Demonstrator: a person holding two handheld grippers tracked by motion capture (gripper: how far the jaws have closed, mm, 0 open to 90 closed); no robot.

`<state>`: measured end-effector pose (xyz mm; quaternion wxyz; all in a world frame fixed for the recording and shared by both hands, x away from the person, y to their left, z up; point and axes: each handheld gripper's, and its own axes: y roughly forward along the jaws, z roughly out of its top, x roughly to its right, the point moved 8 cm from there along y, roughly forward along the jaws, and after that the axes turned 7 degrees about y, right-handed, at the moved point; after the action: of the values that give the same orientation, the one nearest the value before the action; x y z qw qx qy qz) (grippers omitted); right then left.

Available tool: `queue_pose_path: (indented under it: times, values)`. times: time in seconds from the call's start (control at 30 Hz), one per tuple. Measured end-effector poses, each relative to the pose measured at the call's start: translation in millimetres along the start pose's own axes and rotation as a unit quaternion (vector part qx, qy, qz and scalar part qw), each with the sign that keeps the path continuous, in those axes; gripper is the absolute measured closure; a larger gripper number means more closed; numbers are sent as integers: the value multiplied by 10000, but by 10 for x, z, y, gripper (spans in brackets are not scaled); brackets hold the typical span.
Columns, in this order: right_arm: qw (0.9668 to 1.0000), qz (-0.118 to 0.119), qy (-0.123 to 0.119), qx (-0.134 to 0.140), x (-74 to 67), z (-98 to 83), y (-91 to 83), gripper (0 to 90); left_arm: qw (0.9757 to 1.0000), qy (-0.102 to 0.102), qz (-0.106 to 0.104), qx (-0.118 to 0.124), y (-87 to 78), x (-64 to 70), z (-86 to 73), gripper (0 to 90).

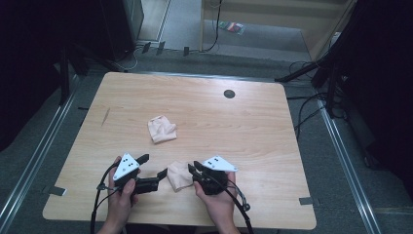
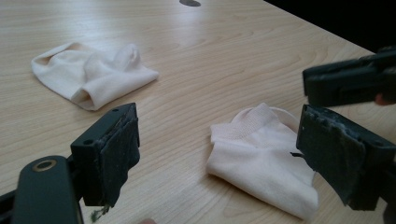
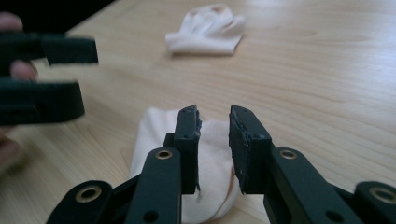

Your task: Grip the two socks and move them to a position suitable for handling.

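Open bench across the far half and right side, bare wood. Only a small dark round disc near the far edge. Crumpled pale sock mid-bench, left of centre, well apart from the near sock. Near sock hemmed in between left gripper and right gripper. Room between socks.

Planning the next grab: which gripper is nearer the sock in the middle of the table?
Left. The left gripper sits closer to the far sock, below and slightly left of it. The right gripper lies further off, at the near sock.
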<state>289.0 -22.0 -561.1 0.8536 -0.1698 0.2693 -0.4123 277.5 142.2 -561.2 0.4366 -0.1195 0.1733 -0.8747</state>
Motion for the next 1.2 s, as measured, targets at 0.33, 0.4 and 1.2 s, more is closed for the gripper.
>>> queue_pose_path:
  times: [0.33, 0.4, 1.2]
  values:
    - [9984, -234, -190, -485, 115, -92, 324, 602, 10000, 31, 12, -76, 22, -10, -31, 140]
    - [9982, -173, -195, -535, 106, -110, 338, 598, 10000, 17, 11, -77, 23, -11, -33, 140]
    - [9977, -375, -434, -348, -22, -122, 298, 550, 9999, 18, 51, -103, 10, -41, -39, 141]
